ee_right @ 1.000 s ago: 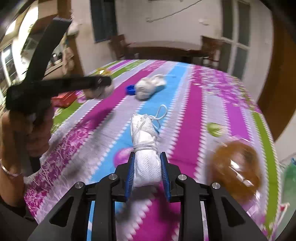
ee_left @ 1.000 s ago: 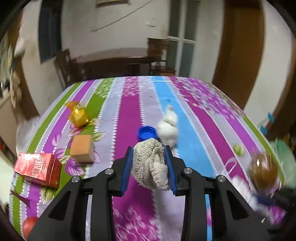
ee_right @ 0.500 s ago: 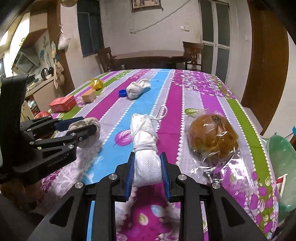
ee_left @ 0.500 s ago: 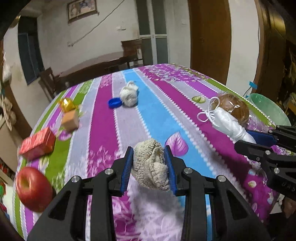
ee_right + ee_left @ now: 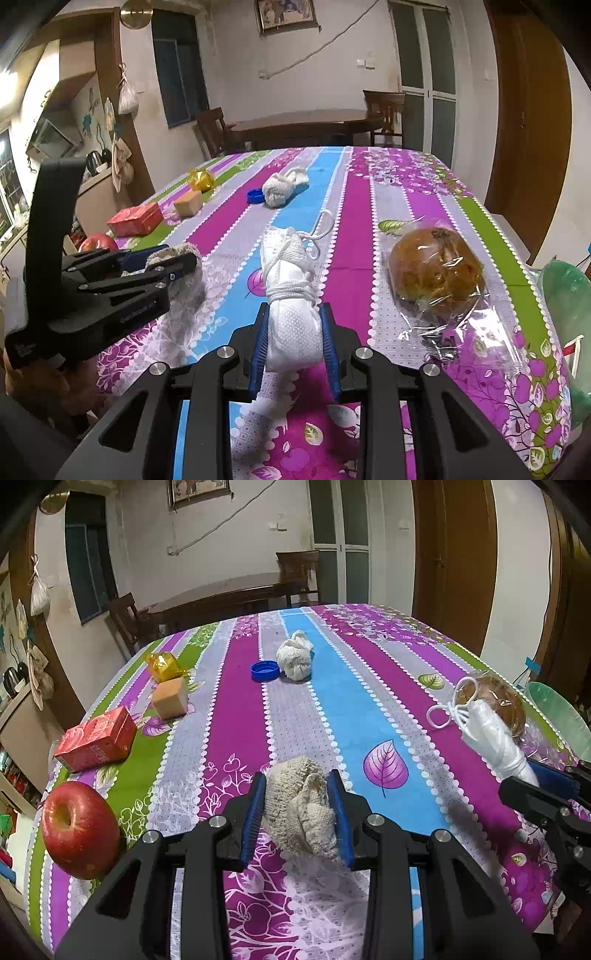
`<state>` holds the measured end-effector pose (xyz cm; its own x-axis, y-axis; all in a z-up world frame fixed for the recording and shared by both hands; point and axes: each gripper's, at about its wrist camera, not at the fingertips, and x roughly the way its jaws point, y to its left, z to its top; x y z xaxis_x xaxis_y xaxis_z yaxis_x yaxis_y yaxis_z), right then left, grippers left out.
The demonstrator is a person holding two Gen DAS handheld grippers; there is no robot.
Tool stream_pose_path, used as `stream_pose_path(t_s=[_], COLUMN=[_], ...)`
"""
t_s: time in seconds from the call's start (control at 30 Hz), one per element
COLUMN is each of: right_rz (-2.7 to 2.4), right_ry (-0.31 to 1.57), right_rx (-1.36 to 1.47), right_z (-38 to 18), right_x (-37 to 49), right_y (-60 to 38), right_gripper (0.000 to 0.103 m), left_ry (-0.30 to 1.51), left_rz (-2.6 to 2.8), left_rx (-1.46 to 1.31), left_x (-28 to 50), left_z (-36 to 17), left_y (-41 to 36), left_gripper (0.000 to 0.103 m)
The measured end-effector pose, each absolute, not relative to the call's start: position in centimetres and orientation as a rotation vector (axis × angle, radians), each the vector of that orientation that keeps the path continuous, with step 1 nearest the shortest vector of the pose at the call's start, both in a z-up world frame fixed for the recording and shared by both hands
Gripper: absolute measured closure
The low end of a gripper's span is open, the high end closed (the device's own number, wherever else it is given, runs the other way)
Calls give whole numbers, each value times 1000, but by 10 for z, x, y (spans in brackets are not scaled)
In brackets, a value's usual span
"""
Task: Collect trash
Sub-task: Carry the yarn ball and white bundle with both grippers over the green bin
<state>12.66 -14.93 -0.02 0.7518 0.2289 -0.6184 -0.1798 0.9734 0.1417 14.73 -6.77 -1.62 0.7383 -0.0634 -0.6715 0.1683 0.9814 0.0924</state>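
Currently your left gripper [image 5: 298, 805] is clamped on the beige knitted rag wad [image 5: 301, 812], its underside hidden; your right gripper [image 5: 293, 341] is clamped on the white cord-wrapped cloth roll [image 5: 291, 295]. Green bin [image 5: 569, 314] right of it is cut off. Since a second ago, motion blur has cleared and both tools sit nearer together.

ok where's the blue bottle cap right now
In the left wrist view the blue bottle cap lies far up the table, touching the left side of the white crumpled wad.
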Motion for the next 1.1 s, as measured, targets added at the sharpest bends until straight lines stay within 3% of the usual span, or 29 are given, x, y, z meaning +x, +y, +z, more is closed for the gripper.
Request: stream_pose_path(t_s=[0.67,1.1], right_rz=[179,-36], right_ry=[583,470], right_rx=[114,142], right_z=[22,84], right_x=[99,83], right_y=[-178,-298], right_gripper=[75,75], left_ry=[642,526], left_rz=[-99,-319], left_rx=[214,283], left_x=[143,176], left_z=[8,64], left_y=[-95,-210], left_gripper=[70,70])
